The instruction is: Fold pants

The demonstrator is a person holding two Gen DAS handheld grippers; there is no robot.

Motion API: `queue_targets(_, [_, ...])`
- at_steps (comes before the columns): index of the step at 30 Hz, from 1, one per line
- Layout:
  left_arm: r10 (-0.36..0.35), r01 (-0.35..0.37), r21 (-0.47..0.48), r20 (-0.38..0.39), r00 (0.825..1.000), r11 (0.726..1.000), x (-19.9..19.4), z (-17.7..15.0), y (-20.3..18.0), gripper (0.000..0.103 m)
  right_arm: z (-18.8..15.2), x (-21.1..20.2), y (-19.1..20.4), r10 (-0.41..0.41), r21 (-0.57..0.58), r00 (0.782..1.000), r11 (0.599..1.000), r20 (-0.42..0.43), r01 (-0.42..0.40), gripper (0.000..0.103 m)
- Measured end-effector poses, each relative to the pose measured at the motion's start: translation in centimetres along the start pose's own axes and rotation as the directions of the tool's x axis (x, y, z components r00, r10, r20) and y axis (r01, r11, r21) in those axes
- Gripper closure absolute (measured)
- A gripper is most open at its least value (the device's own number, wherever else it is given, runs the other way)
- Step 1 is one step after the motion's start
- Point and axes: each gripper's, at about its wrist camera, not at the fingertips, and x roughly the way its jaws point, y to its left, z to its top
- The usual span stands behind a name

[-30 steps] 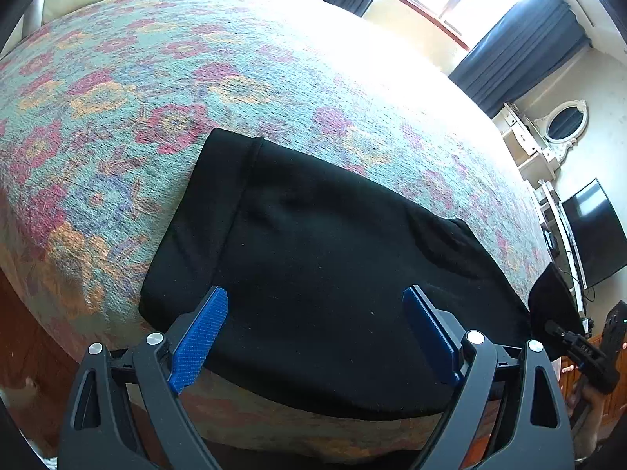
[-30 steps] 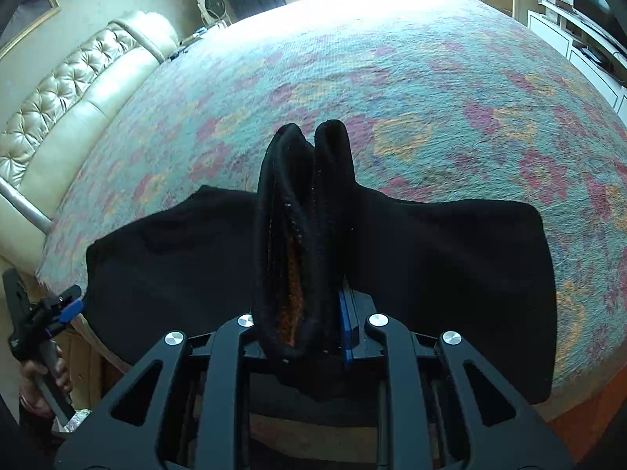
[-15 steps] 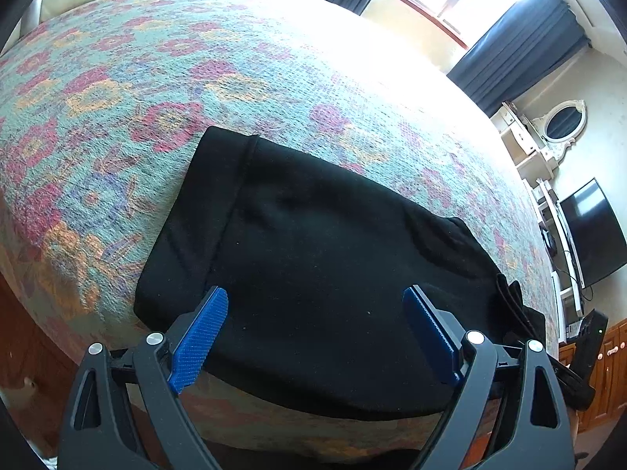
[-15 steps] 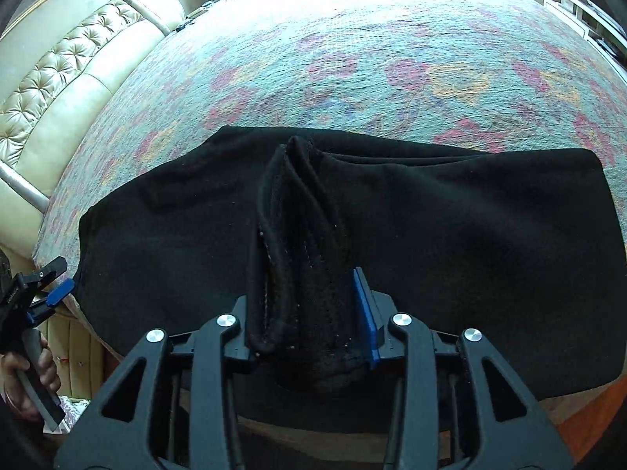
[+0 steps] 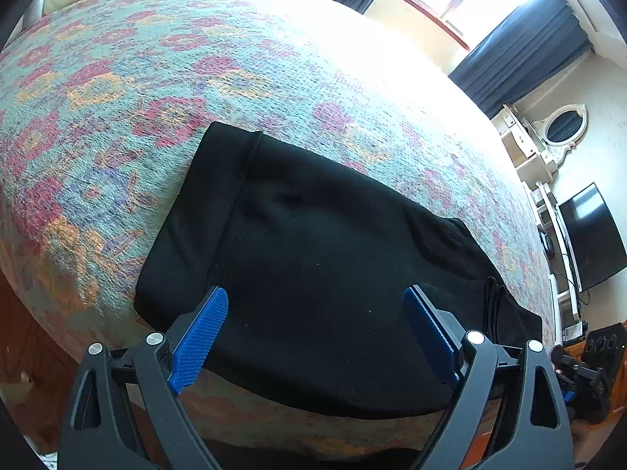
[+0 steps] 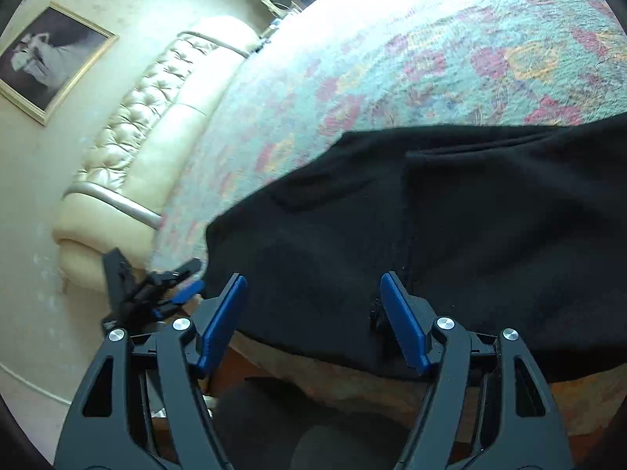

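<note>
The black pants (image 5: 321, 243) lie folded flat on the floral bedspread (image 5: 196, 78), near the bed's front edge. My left gripper (image 5: 315, 301) hovers open over their near edge, its blue pads wide apart and touching nothing. In the right wrist view the pants (image 6: 470, 227) spread from the middle to the right. My right gripper (image 6: 312, 282) is over their near edge with its jaws opening. The cloth lies below and between the pads, which do not press on it. The left gripper (image 6: 156, 290) shows at the left of that view, and the right gripper (image 5: 580, 380) at the bottom right of the left one.
A cream tufted headboard (image 6: 149, 117) closes the bed's left end, with a framed picture (image 6: 47, 58) on the wall. On the other side stand a TV (image 5: 591, 235), a white dresser with an oval mirror (image 5: 564, 129) and dark curtains (image 5: 521, 62). The bed's wooden edge runs just below the pants.
The right gripper let go of the bunched fold of pants, which now lies flat. Its jaws widened and its view swung left toward the headboard. The left gripper kept still.
</note>
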Motion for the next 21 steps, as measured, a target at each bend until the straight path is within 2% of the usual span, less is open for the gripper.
queue_targets(2, [0.000,0.000,0.007,0.003,1.000,1.000,-0.1,-0.1,-0.2,0.013,0.6,-4.0,-1.0,0.015,-0.007,0.998,1.000,0.065,-0.015,0.032])
queue_targets(5, [-0.006,0.005,0.028,0.023,1.000,1.000,-0.3,-0.2,-0.6,0.013,1.1,-11.1,-4.6,-0.063,0.018,0.977,0.998,0.206,0.061,0.026])
queue_targets(7, [-0.010,0.009,0.035,0.033,0.999,0.999,-0.4,-0.1,-0.7,0.013,0.6,-14.9,-8.7,-0.145,0.128,0.948,0.985,0.283,0.113,0.026])
queue_targets(9, [-0.009,0.008,0.032,0.028,1.000,0.999,-0.3,-0.1,-0.7,0.013,-0.4,-17.1,-13.8,-0.194,0.278,0.933,0.954,0.302,0.109,0.026])
queue_targets(12, [-0.012,0.012,0.012,0.008,1.000,1.000,0.0,-0.2,-0.4,0.013,-2.7,-16.5,-19.3,-0.193,0.430,0.941,0.901,0.277,0.058,0.026])
queue_targets(15, [-0.012,0.012,-0.003,0.007,1.000,1.000,0.0,-0.3,-0.2,0.013,-3.8,-14.2,-21.6,-0.070,0.493,0.968,0.868,0.239,-0.059,0.034])
queue_targets(16, [-0.010,0.010,-0.002,0.009,1.000,1.000,-0.1,-0.4,-0.2,0.013,-4.1,-13.6,-21.7,-0.056,0.498,0.973,0.865,0.223,-0.064,0.036])
queue_targets(18, [-0.007,0.007,0.000,0.011,1.000,1.000,-0.1,-0.3,-0.2,0.013,-4.4,-12.6,-21.9,-0.039,0.495,0.980,0.867,0.197,-0.065,0.048])
queue_targets(20, [-0.010,0.010,-0.001,0.005,1.000,1.000,0.0,-0.3,-0.3,0.013,-4.6,-12.4,-22.1,-0.059,0.484,0.981,0.874,0.182,-0.037,0.065])
queue_targets(21, [-0.012,0.012,-0.002,0.001,1.000,1.000,0.1,-0.3,-0.3,0.013,-4.8,-12.3,-22.1,-0.070,0.474,0.982,0.881,0.173,-0.021,0.070])
